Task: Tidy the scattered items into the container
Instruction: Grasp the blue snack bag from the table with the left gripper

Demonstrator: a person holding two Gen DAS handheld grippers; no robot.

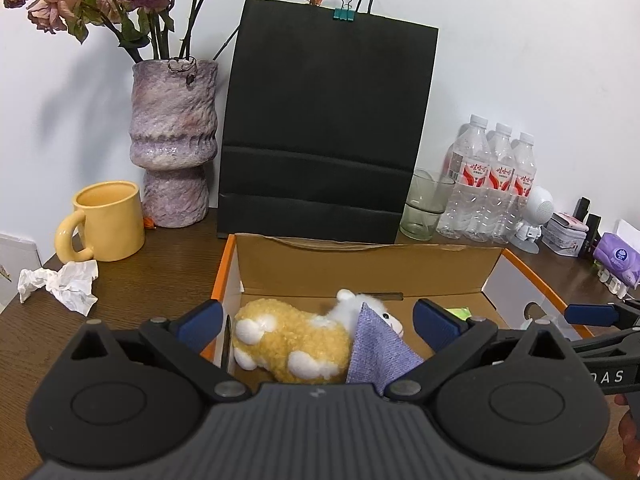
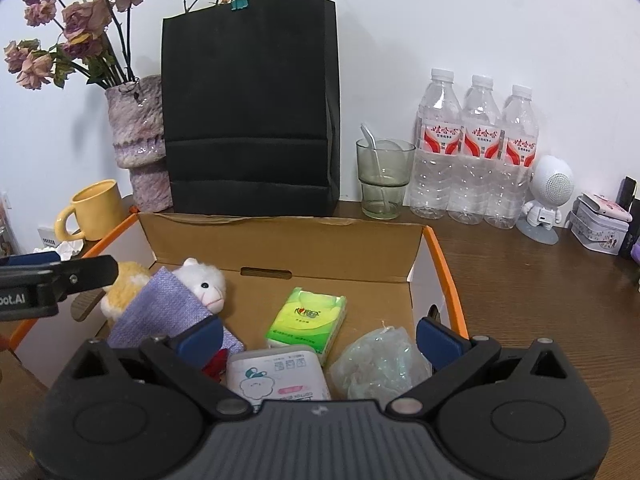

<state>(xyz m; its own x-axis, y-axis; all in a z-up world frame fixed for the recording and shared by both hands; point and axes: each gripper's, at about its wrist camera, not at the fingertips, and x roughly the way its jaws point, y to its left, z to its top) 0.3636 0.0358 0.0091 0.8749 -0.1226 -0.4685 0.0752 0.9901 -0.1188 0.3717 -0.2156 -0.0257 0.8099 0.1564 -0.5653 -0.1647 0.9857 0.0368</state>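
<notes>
Wooden tabletop (image 2: 520,280) carries an open cardboard box (image 2: 280,248) with orange edging, the container. Contents by size: plush sheep (image 1: 292,344) with a purple cloth (image 1: 380,348) draped across it at the left end; wipes pack (image 2: 280,372); crinkled clear plastic wad (image 2: 380,364); green tissue pack (image 2: 308,316). Left gripper (image 1: 320,320) hangs over the sheep, jaws wide, nothing between them. Right gripper (image 2: 320,336) hangs over the packs, also wide and empty. Still outside: crumpled white tissue (image 1: 60,284) on the tabletop left of the box, near the yellow mug (image 1: 108,220). Judgement: that tissue is the next pick, best by the left gripper. Approach from above, close on the bulk of the wad rather than a loose corner, keep clear of the mug handle, release low inside the box. Unresolved: near box wall is hidden under both gripper bodies; a dark object beside the sheep and a red scrap below the cloth cannot be identified.
</notes>
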